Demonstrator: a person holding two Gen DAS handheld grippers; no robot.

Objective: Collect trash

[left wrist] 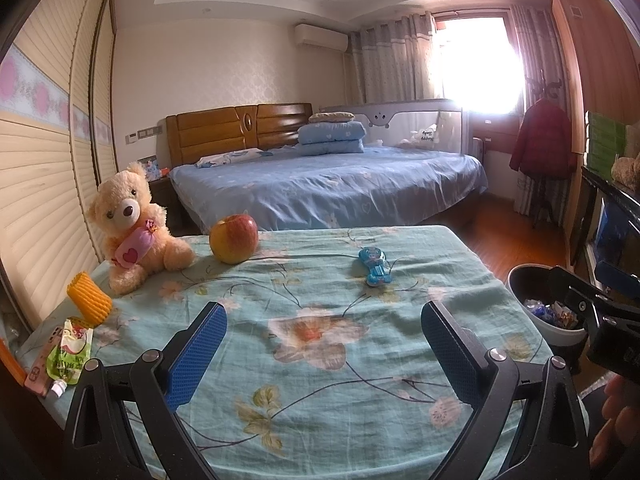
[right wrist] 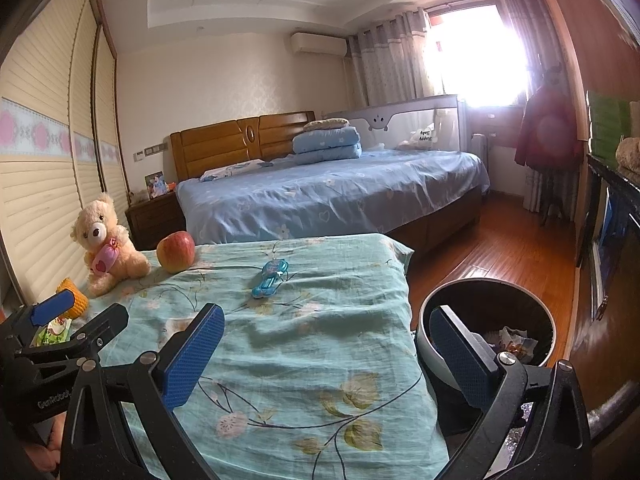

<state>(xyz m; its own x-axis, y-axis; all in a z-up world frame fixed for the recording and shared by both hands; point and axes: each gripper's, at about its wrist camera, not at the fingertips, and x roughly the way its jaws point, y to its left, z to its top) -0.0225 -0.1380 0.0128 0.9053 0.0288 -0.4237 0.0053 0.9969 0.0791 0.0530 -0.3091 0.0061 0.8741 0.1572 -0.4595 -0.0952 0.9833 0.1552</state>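
Observation:
A green drink pouch (left wrist: 69, 354) lies at the table's left edge, with a pink tube (left wrist: 38, 370) beside it and a yellow foam fruit net (left wrist: 89, 298) just behind. The pouch (right wrist: 54, 330) and net (right wrist: 74, 300) also show in the right wrist view. A round bin (right wrist: 486, 320) with wrappers inside stands on the floor right of the table; it shows in the left wrist view (left wrist: 538, 304) too. My left gripper (left wrist: 324, 344) is open and empty over the flowered tablecloth (left wrist: 320, 320). My right gripper (right wrist: 326, 350) is open and empty, its right finger over the bin's rim.
A teddy bear (left wrist: 132, 228), an apple (left wrist: 234, 238) and a blue toy (left wrist: 374, 266) sit on the table. A bed (left wrist: 328, 184) lies behind. A dark cabinet (left wrist: 608, 220) lines the right wall. Wood floor (right wrist: 492, 248) runs between.

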